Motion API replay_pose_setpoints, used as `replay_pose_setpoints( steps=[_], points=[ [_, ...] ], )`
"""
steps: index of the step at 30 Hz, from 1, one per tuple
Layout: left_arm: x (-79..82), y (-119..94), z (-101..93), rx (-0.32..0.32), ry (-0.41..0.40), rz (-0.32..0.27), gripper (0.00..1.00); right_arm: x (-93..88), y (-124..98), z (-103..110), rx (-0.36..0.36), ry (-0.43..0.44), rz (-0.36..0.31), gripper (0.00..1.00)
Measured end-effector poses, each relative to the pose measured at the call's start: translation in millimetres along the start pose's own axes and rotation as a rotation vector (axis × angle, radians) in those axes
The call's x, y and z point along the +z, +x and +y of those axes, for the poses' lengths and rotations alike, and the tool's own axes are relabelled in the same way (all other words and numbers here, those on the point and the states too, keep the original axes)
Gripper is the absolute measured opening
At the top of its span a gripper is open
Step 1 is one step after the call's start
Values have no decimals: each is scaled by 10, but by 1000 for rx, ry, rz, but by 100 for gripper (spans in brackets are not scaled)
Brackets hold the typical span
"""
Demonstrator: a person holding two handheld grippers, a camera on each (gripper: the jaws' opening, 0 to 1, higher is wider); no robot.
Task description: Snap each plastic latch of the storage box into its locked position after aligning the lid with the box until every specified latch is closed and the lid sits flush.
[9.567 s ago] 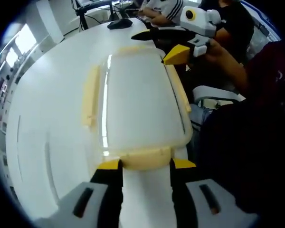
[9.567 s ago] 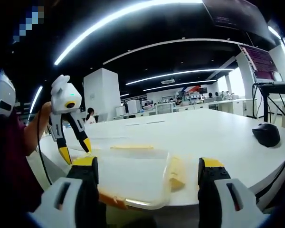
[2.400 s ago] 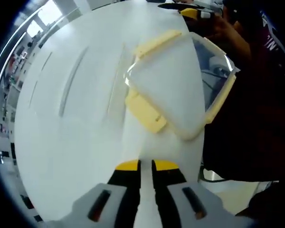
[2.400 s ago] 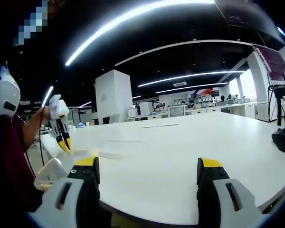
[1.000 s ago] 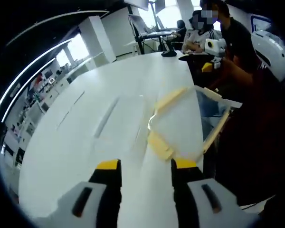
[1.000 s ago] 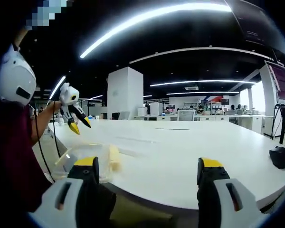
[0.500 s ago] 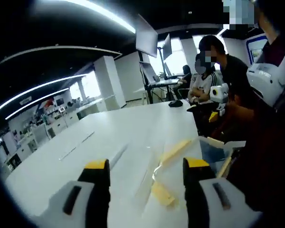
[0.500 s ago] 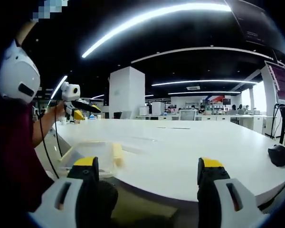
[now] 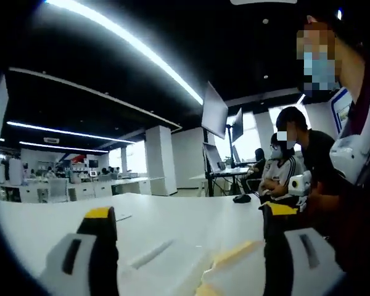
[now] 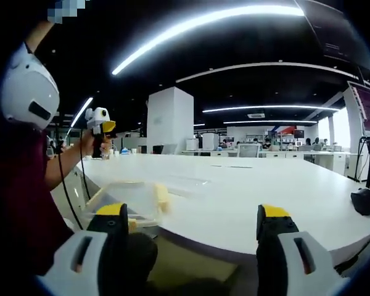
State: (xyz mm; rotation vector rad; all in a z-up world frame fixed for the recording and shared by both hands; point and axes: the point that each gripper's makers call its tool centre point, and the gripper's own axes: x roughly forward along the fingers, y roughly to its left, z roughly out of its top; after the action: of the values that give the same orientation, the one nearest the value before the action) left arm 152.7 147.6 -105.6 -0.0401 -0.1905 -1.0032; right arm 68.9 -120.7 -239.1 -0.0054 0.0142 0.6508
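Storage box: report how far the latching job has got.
Done: the box sits with its lid on at the table edge. In hand: nothing; both tongs are open and off it, the left tongs raised, the right tongs back from the table. Left: whether the yellow latch or any other is snapped shut can't be told.

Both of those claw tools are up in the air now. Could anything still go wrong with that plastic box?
The storage box sits at the edge of the white table and seems to overhang it, so a nudge might tip it off. Neither the left gripper, raised well above it, nor the right gripper holds it, and both look open.
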Motion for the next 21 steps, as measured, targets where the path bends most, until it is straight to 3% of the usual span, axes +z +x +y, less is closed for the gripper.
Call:
replay_pose_setpoints(
  steps=[5,8,12,16,21],
  points=[
    [-26,-2,-70,-11,-64,-9,100,-8,7,39,7,4,4,87],
    [-16,13,-192,-51,-156,-39,100,-30,19,97,22,6,10,87],
    [-66,31,-319,-84,-205,-48,100,-47,17,172,51,6,13,88],
    [-75,93,-564,-156,-308,-107,100,-45,20,214,61,16,5,88],
    [-262,133,-760,-165,-282,-101,100,-63,5,321,80,8,10,88]
  ],
)
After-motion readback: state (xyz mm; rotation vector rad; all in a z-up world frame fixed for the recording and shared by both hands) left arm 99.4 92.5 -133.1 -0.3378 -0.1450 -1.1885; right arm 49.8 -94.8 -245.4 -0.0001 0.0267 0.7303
